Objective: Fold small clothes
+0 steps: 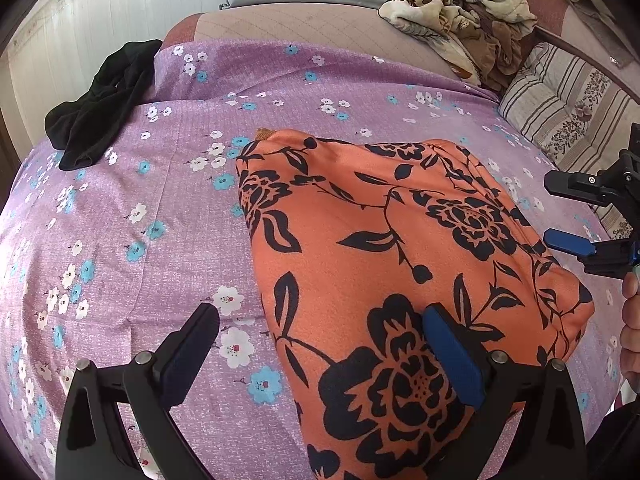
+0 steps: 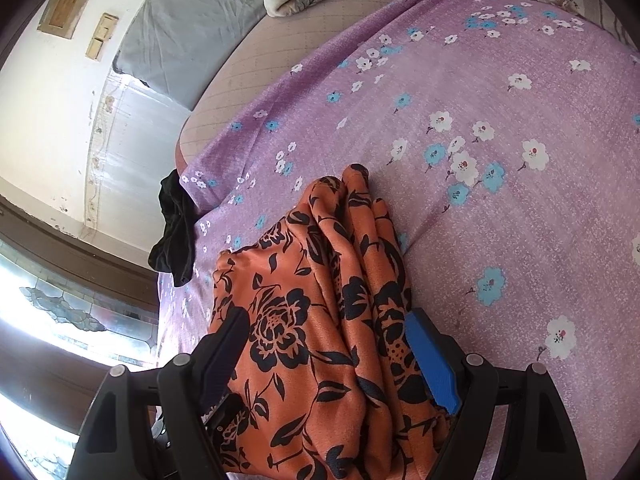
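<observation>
Orange cloth with black flowers lies folded on the purple flowered bedsheet. Nearest, the left gripper hangs over its left edge, fingers spread wide, gripping nothing. The right gripper stands wide apart too, straddling the garment's bunched folds. Farther off, a black garment lies near the bed's edge, with a crumpled floral blanket beyond.

landmark: orange floral garment mid-bed | free: bare purple sheet to its left, and beyond its far edge | obstacles: black garment far-left of it at the bed edge; crumpled blanket and striped cushion far-right
</observation>
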Demonstrator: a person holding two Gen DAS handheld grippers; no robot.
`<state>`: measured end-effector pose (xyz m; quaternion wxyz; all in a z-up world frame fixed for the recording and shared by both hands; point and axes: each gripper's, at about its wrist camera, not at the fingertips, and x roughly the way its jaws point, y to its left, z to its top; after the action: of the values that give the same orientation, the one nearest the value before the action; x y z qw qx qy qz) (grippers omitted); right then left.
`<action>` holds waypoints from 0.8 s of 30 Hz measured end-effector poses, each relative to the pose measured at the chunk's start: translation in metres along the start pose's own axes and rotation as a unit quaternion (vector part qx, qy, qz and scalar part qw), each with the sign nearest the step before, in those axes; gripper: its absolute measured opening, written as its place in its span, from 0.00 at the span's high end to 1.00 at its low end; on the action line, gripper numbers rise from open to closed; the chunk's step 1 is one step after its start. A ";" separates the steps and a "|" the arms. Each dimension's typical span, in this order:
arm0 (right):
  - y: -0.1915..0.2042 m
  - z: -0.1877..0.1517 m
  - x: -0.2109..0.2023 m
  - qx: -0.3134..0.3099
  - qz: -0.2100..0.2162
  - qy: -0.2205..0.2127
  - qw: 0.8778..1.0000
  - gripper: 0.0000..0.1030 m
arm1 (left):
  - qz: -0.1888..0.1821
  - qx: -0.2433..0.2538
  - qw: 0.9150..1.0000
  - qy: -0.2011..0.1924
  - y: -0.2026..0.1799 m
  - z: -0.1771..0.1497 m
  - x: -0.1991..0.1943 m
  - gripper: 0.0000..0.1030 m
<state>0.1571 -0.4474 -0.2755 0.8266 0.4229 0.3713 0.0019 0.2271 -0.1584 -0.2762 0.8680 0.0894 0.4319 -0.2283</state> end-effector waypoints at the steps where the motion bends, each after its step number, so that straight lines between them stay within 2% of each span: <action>1: -0.001 0.000 0.000 0.001 0.000 0.000 1.000 0.20 | -0.001 0.000 1.000 0.000 0.000 0.000 0.000 0.02; 11: -0.003 0.003 0.000 0.010 -0.008 -0.001 1.000 0.20 | -0.022 -0.008 1.000 0.011 -0.001 0.002 0.003 0.02; 13: 0.000 0.002 -0.008 0.007 0.001 -0.010 1.000 0.20 | -0.023 -0.007 1.000 0.006 -0.002 0.001 0.001 0.02; 15: 0.001 -0.003 -0.018 0.000 -0.009 -0.022 1.000 0.20 | -0.016 0.002 1.000 0.000 -0.004 -0.001 -0.001 0.02; 18: -0.007 -0.015 -0.029 0.017 -0.008 -0.022 1.000 0.20 | -0.014 0.011 1.000 -0.009 -0.008 -0.004 -0.007 0.02; 24: -0.015 -0.036 -0.044 0.007 -0.057 -0.020 0.998 0.20 | -0.017 0.016 1.000 -0.016 -0.014 -0.010 -0.021 0.02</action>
<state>0.0985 -0.4463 -0.2720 0.8297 0.4067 0.3782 -0.0557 0.2023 -0.1604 -0.2655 0.8695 0.0927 0.4152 -0.2511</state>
